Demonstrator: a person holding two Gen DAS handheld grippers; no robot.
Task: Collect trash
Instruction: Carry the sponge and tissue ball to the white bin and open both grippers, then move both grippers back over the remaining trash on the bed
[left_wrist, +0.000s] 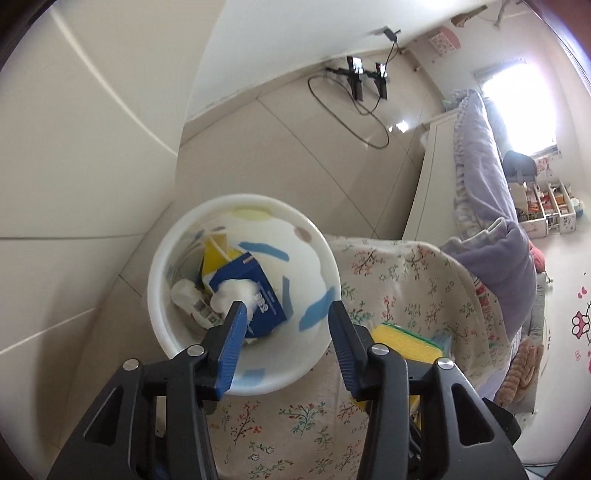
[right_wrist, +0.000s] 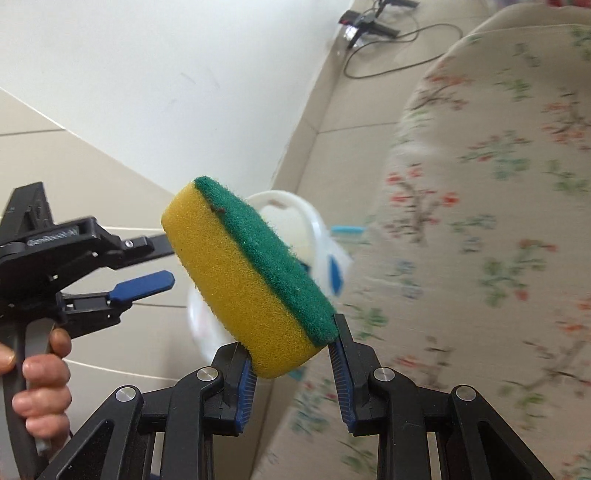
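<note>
A white trash bin (left_wrist: 184, 325) with coloured patches stands on the floor against the flowered table edge. Inside it lie a blue box (left_wrist: 258, 291), a yellow box (left_wrist: 216, 254), a white bottle (left_wrist: 190, 299) and a white wad (left_wrist: 232, 291). My left gripper (left_wrist: 286, 310) is open and empty above the bin's mouth. My right gripper (right_wrist: 291, 332) is shut on a yellow and green sponge (right_wrist: 236, 273), held in the air near the bin (right_wrist: 284, 206). The sponge also shows in the left wrist view (left_wrist: 406, 341). The left gripper (right_wrist: 147, 266) shows open at the left of the right wrist view.
A flowered cloth (left_wrist: 406, 273) covers the table beside the bin. A bed with purple bedding (left_wrist: 484, 166) stands behind it. A tripod and cable (left_wrist: 365, 81) lie on the tiled floor by the wall. A white wardrobe (left_wrist: 74, 147) is at the left.
</note>
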